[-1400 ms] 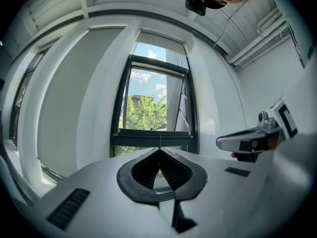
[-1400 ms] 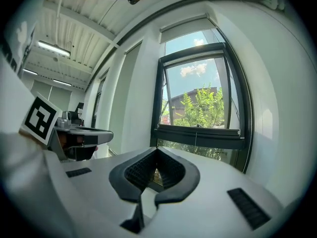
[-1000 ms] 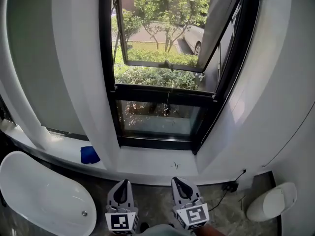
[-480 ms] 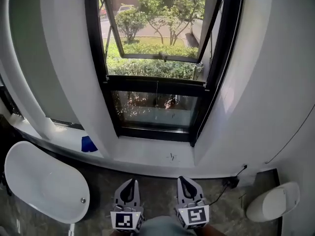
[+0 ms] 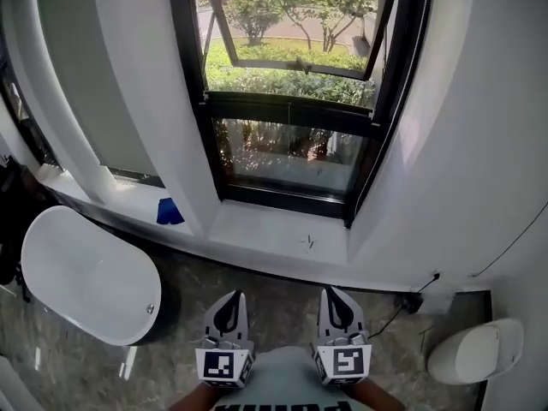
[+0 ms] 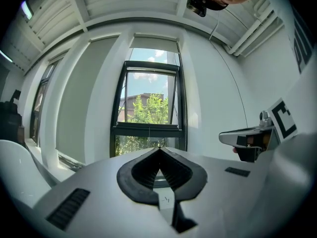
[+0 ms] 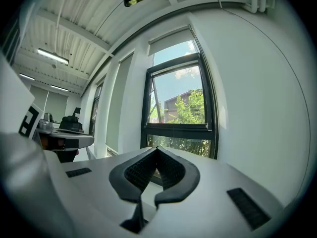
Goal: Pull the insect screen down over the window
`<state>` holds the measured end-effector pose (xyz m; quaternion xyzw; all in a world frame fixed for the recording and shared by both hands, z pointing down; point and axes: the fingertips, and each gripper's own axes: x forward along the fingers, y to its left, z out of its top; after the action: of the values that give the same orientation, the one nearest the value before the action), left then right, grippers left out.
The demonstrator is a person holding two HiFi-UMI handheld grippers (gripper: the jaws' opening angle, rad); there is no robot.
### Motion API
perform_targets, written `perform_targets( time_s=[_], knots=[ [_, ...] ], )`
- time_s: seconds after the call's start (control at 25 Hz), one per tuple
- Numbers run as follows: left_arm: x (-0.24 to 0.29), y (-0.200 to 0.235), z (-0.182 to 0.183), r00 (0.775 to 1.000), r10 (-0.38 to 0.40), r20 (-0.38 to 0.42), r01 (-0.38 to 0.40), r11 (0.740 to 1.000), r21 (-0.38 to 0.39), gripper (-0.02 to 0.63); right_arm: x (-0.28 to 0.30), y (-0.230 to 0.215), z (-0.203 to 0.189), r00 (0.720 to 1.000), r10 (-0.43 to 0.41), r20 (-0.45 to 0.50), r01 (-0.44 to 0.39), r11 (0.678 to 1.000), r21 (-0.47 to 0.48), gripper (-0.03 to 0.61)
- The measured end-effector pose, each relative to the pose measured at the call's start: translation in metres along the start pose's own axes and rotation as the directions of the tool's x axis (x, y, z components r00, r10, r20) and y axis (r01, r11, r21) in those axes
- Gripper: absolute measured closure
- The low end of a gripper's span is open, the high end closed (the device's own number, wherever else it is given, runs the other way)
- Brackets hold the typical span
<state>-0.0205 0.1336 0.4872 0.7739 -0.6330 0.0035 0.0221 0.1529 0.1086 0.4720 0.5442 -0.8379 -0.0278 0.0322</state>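
A black-framed window (image 5: 291,110) stands ahead in a white recess, its upper sash tilted open to trees and shrubs outside. A thin cord (image 5: 288,114) hangs down its middle. The screen itself is not visible in the head view. My left gripper (image 5: 229,302) and right gripper (image 5: 334,297) are held low, side by side, well short of the sill (image 5: 274,234). Both are shut with nothing between their tips. The left gripper (image 6: 159,150) and the right gripper (image 7: 156,149) each point up at the window (image 6: 148,110) (image 7: 181,110).
A white bathtub (image 5: 86,276) lies at the left, and a blue object (image 5: 169,211) rests on the ledge beside the window. A white toilet (image 5: 475,351) sits at the lower right, with a black cable and plug (image 5: 411,300) near the wall. The floor is grey stone.
The head view has shifted: the window has slid up and to the right in the frame. Both grippers remain low, side by side and shut, a little higher in the frame.
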Motion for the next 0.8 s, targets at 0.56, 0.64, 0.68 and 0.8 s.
perform_targets(
  time_s=[0.56,0.64,0.68,0.8],
  knots=[
    [-0.023,0.001,-0.025,0.997,0.072,-0.021,-0.072,0.997,-0.038,0.601,-0.018,0.008,-0.031,0.999,0.016,-0.048,-0.015,1.0,0.019,0.574],
    [-0.022,0.0,-0.024,0.997,0.074,-0.012,-0.074,0.996,-0.039,0.601,-0.019,0.007,-0.032,0.999,0.014,-0.051,-0.013,1.0,0.014,0.574],
    [-0.022,0.0,-0.024,0.997,0.073,-0.01,-0.074,0.997,-0.038,0.601,-0.02,0.007,-0.033,0.999,0.013,-0.051,-0.012,1.0,0.014,0.574],
    [-0.023,-0.003,-0.025,0.998,0.065,-0.01,-0.065,0.997,-0.034,0.601,-0.022,0.006,-0.034,0.998,0.01,-0.055,-0.01,1.0,0.011,0.574]
  ],
)
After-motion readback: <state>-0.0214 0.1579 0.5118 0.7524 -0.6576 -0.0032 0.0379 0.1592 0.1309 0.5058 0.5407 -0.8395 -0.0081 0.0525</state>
